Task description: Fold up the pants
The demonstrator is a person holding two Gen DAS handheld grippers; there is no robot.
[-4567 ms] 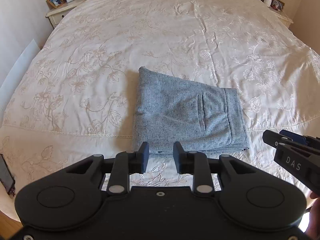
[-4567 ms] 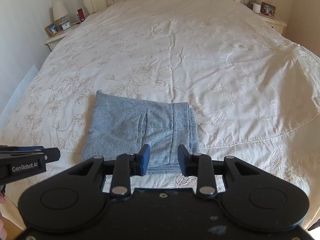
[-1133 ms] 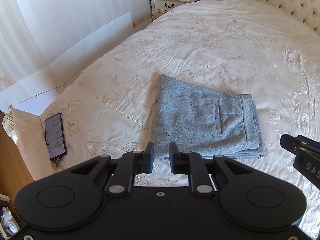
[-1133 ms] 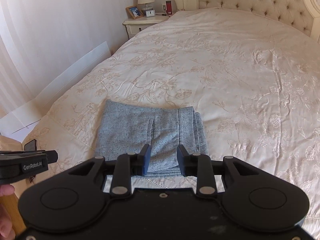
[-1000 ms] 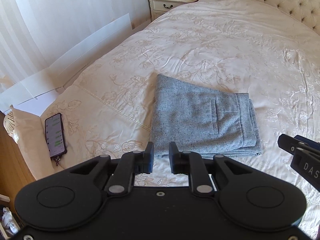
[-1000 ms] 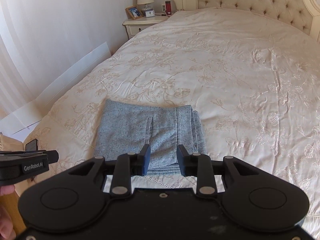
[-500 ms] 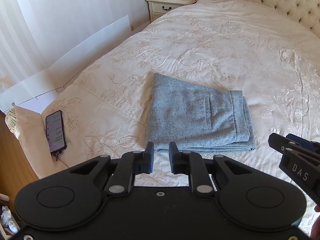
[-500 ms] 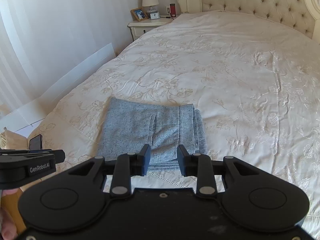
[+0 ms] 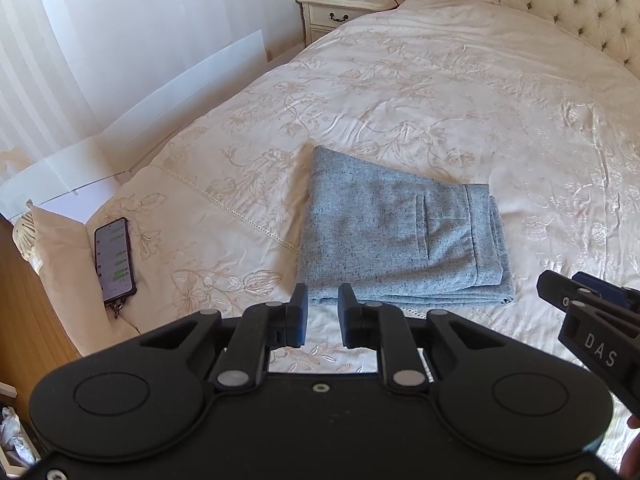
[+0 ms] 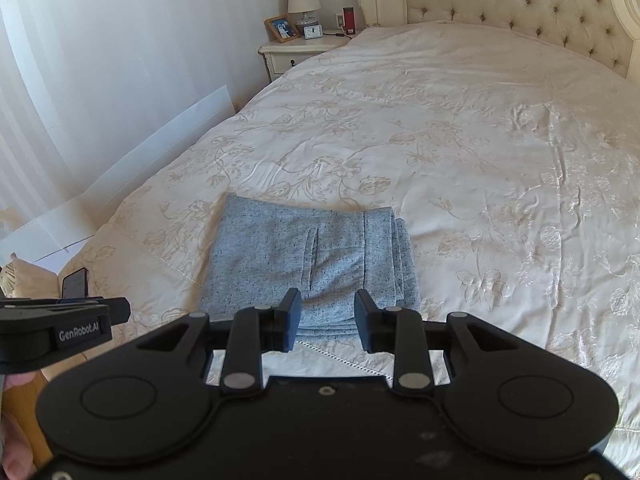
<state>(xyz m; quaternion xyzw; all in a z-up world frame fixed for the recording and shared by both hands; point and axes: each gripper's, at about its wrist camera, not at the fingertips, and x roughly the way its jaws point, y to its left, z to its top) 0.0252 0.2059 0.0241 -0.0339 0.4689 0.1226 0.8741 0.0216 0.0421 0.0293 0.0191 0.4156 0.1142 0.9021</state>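
Both grippers, your left gripper [image 9: 322, 316] and right gripper [image 10: 327, 316], are hanging a little open and empty near the folded pants [image 9: 400, 240] lying on the bed [image 9: 440, 92], so bumping that near edge could be messing up your neat stack.
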